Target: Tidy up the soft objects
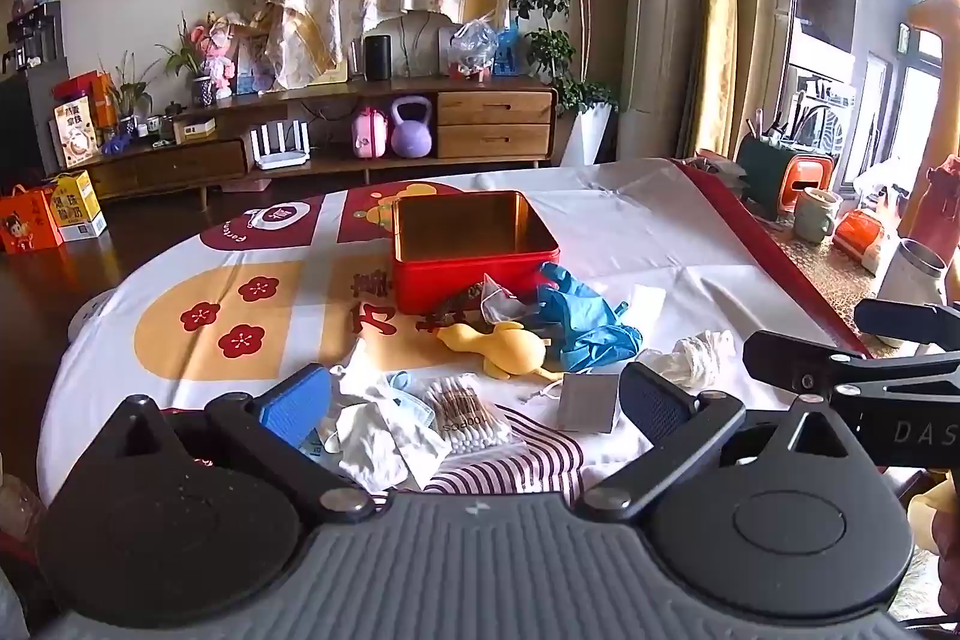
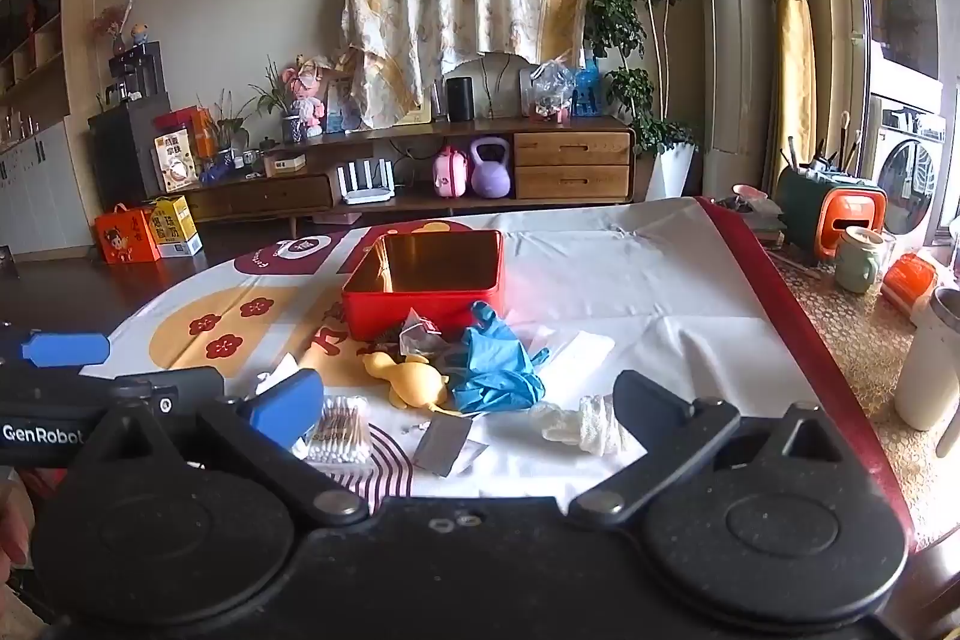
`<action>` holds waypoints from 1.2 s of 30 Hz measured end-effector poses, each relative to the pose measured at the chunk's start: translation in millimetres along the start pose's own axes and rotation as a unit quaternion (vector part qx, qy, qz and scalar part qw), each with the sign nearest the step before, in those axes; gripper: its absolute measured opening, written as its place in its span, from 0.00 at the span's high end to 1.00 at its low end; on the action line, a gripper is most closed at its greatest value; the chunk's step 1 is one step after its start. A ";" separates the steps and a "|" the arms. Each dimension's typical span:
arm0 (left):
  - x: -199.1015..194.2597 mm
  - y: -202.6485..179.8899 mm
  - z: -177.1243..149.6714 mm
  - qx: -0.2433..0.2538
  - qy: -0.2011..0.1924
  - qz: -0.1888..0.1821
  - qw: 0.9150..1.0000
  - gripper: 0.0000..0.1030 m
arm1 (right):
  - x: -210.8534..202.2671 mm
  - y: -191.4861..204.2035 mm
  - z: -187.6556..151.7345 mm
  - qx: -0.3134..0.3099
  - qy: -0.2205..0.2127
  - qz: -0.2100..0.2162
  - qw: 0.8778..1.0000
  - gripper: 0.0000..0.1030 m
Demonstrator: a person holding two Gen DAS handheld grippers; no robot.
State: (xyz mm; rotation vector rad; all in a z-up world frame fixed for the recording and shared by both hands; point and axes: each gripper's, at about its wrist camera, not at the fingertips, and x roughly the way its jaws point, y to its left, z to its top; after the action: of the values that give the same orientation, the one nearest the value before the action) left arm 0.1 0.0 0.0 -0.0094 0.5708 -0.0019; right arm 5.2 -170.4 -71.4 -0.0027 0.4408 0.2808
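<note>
An open red tin box (image 1: 474,274) (image 2: 420,307) stands empty on the table's cloth. In front of it lie a yellow soft duck toy (image 1: 510,347) (image 2: 414,382), blue gloves (image 1: 585,316) (image 2: 495,370), a clear packet (image 1: 498,301), a bag of cotton swabs (image 1: 465,418) (image 2: 342,430), a white gauze roll (image 1: 699,355) (image 2: 591,424), a grey pouch (image 1: 588,403) (image 2: 441,442) and a face mask with white cloth (image 1: 384,430). My left gripper (image 1: 474,403) is open above the swabs. My right gripper (image 2: 468,409) is open above the grey pouch. Both are empty.
The table edge with a red border (image 2: 798,334) runs on the right. Beyond it stand cups (image 2: 858,259), a white tumbler (image 2: 927,364) and an orange holder (image 2: 840,214). A TV cabinet (image 2: 420,172) stands at the far wall.
</note>
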 end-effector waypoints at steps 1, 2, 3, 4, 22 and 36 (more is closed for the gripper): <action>-0.7 0.3 -0.2 -0.003 -0.004 -0.001 1.000 0.00 | -0.6 0.4 0.1 0.000 -0.001 0.001 1.000 0.00; -1.5 0.2 -0.4 -0.003 -0.005 0.000 1.000 0.00 | -1.3 0.9 0.2 0.000 -0.002 0.000 1.000 0.00; -2.3 0.1 -0.7 -0.003 -0.006 0.000 1.000 0.00 | -1.9 1.4 0.2 0.000 -0.002 0.001 1.000 0.00; -3.2 -0.2 -1.2 -0.004 -0.006 0.001 1.000 0.00 | -2.8 1.3 0.2 0.001 -0.002 0.002 1.000 0.00; -25.6 1.9 -4.1 -0.018 -0.019 0.006 1.000 0.00 | -18.2 3.8 0.3 -0.002 -0.020 0.002 1.000 0.00; -30.3 4.6 -7.7 -0.025 -0.020 0.005 0.999 0.00 | -27.6 7.9 1.1 -0.002 -0.029 0.004 1.000 0.00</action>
State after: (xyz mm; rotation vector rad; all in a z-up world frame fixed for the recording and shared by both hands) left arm -29.6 4.7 9.8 -0.0561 0.5314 0.0220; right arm -20.4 -170.2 -58.3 0.0032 0.3829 0.2888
